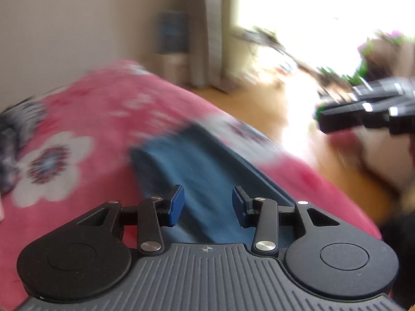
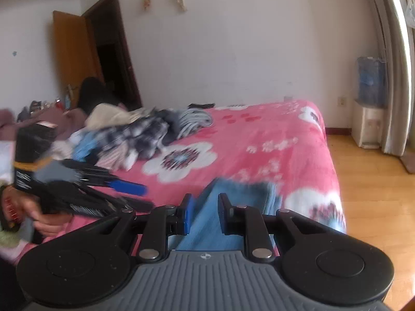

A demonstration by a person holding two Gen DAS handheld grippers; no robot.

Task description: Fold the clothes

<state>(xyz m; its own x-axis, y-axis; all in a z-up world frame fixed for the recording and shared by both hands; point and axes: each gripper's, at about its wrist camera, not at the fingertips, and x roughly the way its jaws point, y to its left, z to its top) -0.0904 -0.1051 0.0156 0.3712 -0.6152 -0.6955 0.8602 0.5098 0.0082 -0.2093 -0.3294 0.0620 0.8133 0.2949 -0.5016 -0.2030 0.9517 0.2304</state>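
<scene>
Jeans (image 1: 207,171) lie on the bed (image 1: 85,119), near its foot edge, folded lengthwise into a long blue strip — blurred in both views, so I can't read the folds exactly. In the right wrist view the same jeans (image 2: 230,212) run straight out from between my fingers toward the pink flowered bedspread (image 2: 259,140).

My left hand-held gripper (image 1: 207,204) hangs over the jeans, fingers spread, blue pads apart, nothing between them. My right hand-held gripper (image 2: 205,215) also has its fingers apart, with a clear gap and denim showing through it — I can't tell if the tips touch the cloth. Each gripper shows in the other's view: the right one (image 1: 363,108) at the far right of the left view, the left one (image 2: 85,191) at the left of the right view, held by a hand (image 2: 31,212).

Further up the bed sits a loose pile of clothes (image 2: 145,132), plaid and striped pieces mixed. Beyond the bed: wood floor (image 2: 376,186), a water dispenser (image 2: 369,98) by the curtain, an open door (image 2: 75,54).
</scene>
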